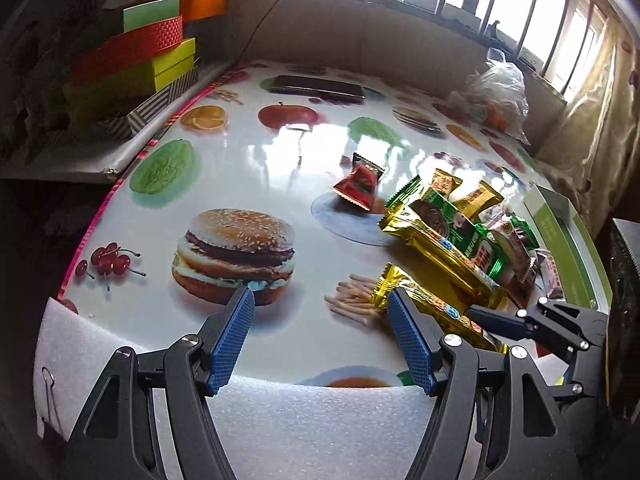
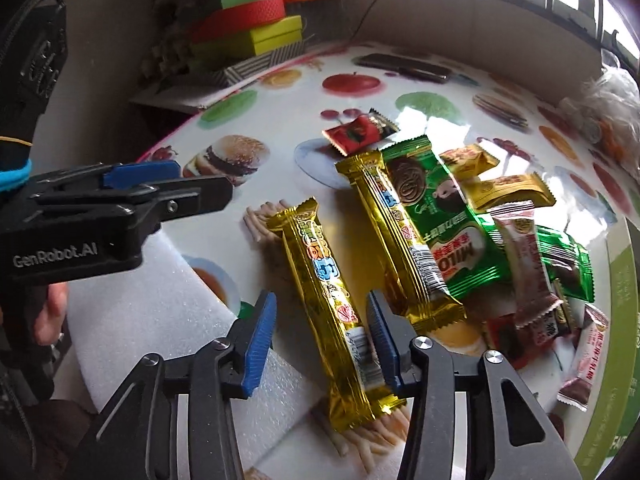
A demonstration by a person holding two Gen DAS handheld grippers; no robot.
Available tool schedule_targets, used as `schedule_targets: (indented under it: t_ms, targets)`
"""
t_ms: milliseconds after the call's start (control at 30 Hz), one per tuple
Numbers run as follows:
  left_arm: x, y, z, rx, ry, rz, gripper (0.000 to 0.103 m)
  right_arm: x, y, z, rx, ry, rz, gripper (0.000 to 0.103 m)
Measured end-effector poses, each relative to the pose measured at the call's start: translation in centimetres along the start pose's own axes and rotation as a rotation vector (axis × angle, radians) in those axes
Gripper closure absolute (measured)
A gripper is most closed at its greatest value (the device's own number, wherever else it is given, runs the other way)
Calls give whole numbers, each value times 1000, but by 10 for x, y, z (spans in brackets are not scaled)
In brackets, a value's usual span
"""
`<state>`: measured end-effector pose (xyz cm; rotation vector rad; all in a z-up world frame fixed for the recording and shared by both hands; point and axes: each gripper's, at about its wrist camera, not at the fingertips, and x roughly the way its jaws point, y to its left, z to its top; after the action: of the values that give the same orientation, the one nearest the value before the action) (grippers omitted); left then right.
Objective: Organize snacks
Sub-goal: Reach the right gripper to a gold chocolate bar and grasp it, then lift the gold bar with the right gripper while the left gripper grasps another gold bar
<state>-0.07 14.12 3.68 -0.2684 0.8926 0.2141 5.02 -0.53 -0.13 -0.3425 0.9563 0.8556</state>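
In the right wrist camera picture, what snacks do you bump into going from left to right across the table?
Lone long gold foil bar between the right gripper jaws → second long gold foil bar → green Milo wafer packet → pink-and-white wrapped candy bar.

"milo" on green wrapper (image 2: 444, 216); "genrobot.ai" on left gripper (image 2: 168, 184).

The left wrist view looks low across the table (image 1: 280, 152) toward the windows, snacks off to its right. The right wrist view looks steeply down, close over the gold bar (image 2: 336, 292). Both share the bar (image 1: 436, 308), the snack pile (image 2: 460, 220) and the stacked boxes (image 1: 152, 56).
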Motion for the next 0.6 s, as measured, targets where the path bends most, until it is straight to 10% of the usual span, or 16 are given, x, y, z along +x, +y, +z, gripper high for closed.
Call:
schedule_targets:
  t_ms: [600]
  targets:
    - [-1,0,18,-41,7,-12,34,-35,-15,1,96,-109,20,81]
